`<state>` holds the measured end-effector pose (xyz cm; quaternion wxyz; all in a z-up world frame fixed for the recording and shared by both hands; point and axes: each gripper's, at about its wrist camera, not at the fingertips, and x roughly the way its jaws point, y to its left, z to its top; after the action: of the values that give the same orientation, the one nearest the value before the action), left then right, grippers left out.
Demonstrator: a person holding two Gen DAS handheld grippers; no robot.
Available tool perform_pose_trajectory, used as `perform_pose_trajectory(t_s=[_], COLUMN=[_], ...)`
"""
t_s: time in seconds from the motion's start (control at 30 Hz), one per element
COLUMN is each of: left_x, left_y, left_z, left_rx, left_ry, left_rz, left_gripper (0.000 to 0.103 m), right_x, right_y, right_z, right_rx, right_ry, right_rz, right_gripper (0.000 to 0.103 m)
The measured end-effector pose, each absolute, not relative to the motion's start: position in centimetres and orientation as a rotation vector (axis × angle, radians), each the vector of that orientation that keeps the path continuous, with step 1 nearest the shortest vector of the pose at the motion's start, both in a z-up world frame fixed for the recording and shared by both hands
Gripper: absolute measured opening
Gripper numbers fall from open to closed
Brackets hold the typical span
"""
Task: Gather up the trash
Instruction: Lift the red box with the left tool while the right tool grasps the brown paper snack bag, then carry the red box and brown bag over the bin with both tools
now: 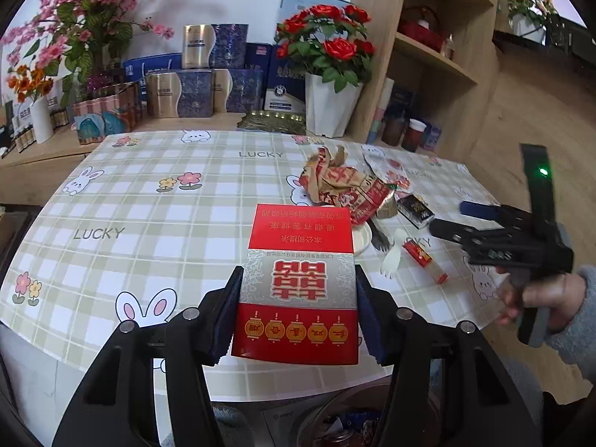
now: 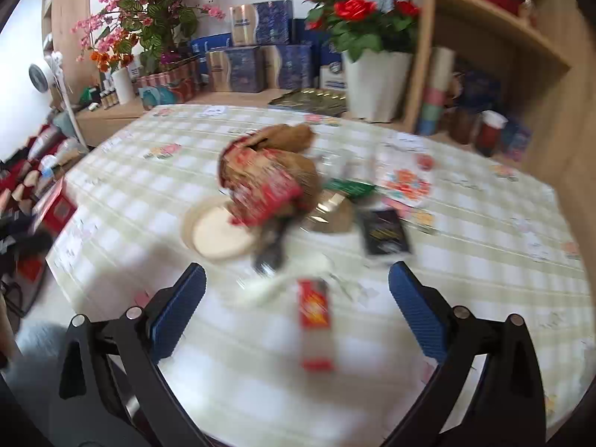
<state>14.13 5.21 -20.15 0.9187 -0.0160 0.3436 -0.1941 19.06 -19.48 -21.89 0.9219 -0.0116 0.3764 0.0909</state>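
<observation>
My left gripper (image 1: 298, 273) is shut on a red and silver box (image 1: 298, 298), which it holds above the near edge of the checked table (image 1: 149, 201). On the table lies a trash pile. It includes a crumpled red-brown wrapper (image 1: 346, 182) (image 2: 268, 178), a white round lid (image 2: 219, 234), a black fork (image 1: 378, 236), a white spork (image 1: 393, 257), a black packet (image 1: 415, 210) (image 2: 385, 231) and a narrow red packet (image 1: 424, 260) (image 2: 314, 320). My right gripper (image 2: 297, 268) (image 1: 462, 221) stands open above the table. Nothing is between its fingers, and the red packet lies on the cloth below them. The right wrist view is blurred.
A round bin (image 1: 354, 421) with rubbish in it shows below the table's near edge. Behind the table a counter carries blue boxes (image 1: 208, 93), flower pots (image 1: 331, 104) and a wooden shelf unit (image 1: 439, 56). A hand in a grey sleeve (image 1: 551, 298) holds the right gripper.
</observation>
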Motion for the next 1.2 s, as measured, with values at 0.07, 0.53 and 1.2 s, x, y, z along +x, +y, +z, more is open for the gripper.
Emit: perform_pose_trajectory(t_s=[0.07, 0.53, 1.2], left_x=[14.2, 13.6, 8.2], left_y=[5.9, 7.0, 5.9], left_z=[-20.3, -23.0, -18.5], left_rx=[-0.063, -0.182, -0.159], left_ry=[0.706, 0.756, 0.704], left_rz=[-0.393, -0.387, -0.433], left_gripper=[0.055, 0.055, 0.055], right_x=[21.3, 32.2, 10.6], right_y=[-18.3, -12.8, -19.5], right_z=[-21.9, -25.8, -16.2], right_rx=[-0.03, -0.247, 0.237], right_ry=[0.762, 0.862, 0.53], right_rz=[0.208, 0.171, 0.218], right_gripper=[0.097, 0.048, 0.037])
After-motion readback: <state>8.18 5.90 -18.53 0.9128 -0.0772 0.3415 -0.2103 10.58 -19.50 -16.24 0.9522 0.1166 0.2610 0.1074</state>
